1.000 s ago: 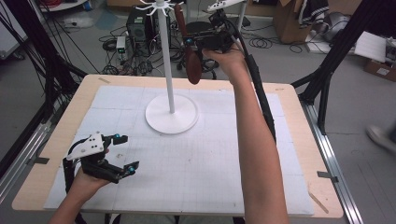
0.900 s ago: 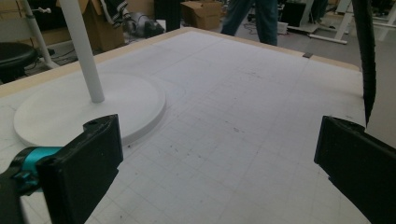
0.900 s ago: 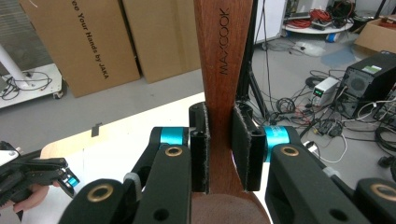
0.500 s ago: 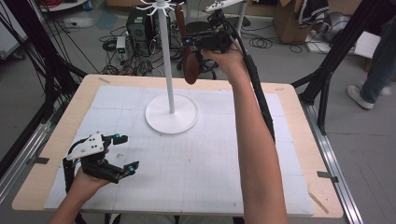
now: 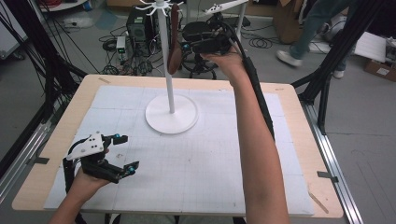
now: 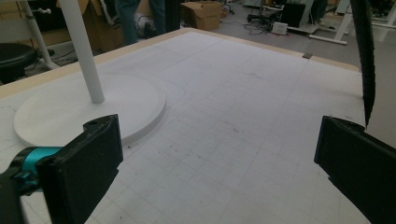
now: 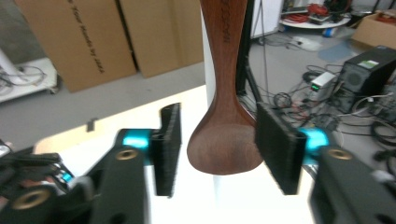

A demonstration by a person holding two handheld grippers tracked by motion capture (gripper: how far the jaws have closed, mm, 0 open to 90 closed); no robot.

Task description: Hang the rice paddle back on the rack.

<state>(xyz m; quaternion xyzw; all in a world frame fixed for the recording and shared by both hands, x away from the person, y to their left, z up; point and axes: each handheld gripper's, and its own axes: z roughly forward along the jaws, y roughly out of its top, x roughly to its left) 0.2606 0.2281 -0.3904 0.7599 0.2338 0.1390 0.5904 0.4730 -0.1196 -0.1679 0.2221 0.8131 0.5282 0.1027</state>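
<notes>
Two tools are in play. Your right tool (image 5: 187, 46), upper centre of the high view, has just been opening; its jaws now stand apart either side of the wooden spoon (image 5: 173, 44), which hangs from the white stand (image 5: 171, 114). The hook itself looks blurred, so the spoon may not be seated; brushing it while withdrawing could knock it off. Your left tool (image 5: 123, 151) rests open, lower left on the worktop (image 5: 280, 93).
</notes>
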